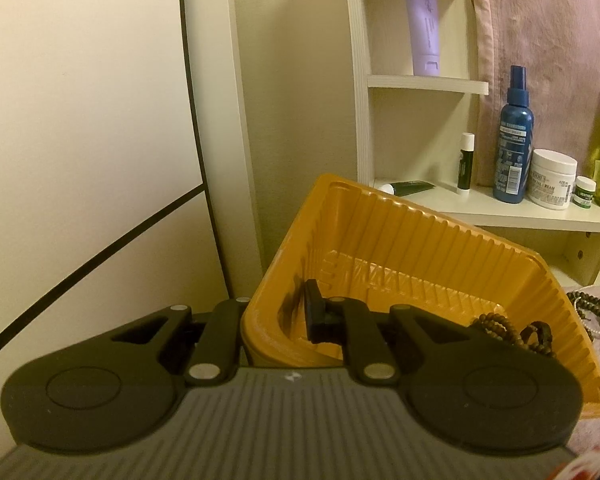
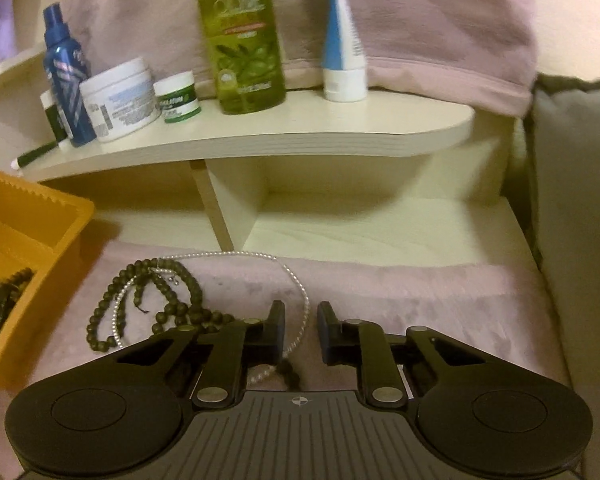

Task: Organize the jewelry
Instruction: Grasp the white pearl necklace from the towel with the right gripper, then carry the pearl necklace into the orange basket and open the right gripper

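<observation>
An orange ribbed plastic tray (image 1: 400, 240) stands tilted up, and my left gripper (image 1: 272, 316) is shut on its near wall. One finger (image 1: 314, 312) shows inside the tray; the other is hidden behind the wall. A dark bead string (image 1: 496, 324) lies in the tray's low corner. My right gripper (image 2: 302, 332) is open and hovers low over a pink towel (image 2: 420, 300). A pearl necklace (image 2: 228, 255) runs through the gap between its fingers. A dark bead necklace (image 2: 172, 308) lies tangled with the pearls just left of the gripper. The tray (image 2: 40, 216) is at the far left.
A cream shelf (image 2: 300, 136) behind the towel carries a green bottle (image 2: 240, 40), a blue spray bottle (image 2: 66, 80), a white jar (image 2: 120, 100), a small green-labelled jar (image 2: 178, 98) and a blue-and-white tube (image 2: 344, 40). A purple tube (image 1: 424, 28) stands on a higher shelf. A grey cushion (image 2: 580, 200) borders the right side.
</observation>
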